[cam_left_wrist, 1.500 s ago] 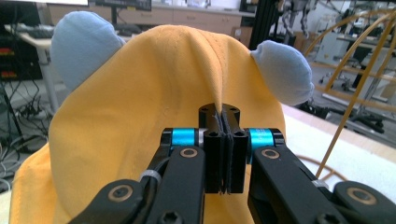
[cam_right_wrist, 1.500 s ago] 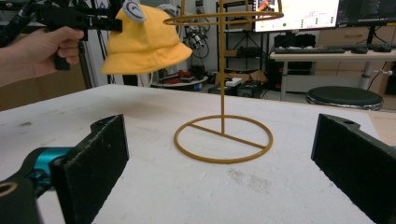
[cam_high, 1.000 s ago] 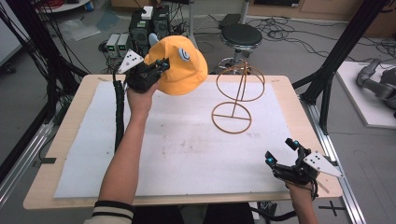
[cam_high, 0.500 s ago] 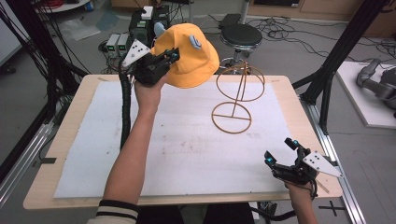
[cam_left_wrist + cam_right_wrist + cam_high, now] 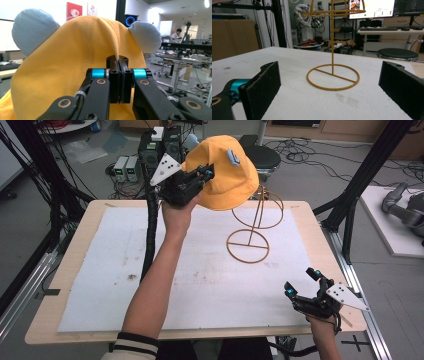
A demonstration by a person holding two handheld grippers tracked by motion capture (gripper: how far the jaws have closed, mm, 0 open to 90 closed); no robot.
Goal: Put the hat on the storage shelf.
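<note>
Hat (image 5: 225,175) has come up and right since a second ago, now just over the stand (image 5: 251,227) top. Left gripper (image 5: 204,172) clamped on its fabric. Right gripper (image 5: 305,282) idle, jaws apart, table's (image 5: 60,270) near corner. Next I'd lower it on.

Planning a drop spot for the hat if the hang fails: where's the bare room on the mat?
Bare: the white mat from its left edge to the wire hat stand, and the strip between the stand's base ring and the right gripper. Crowded: the back right, where the yellow hat, clamped in the left gripper, hangs over the stand's top.
</note>
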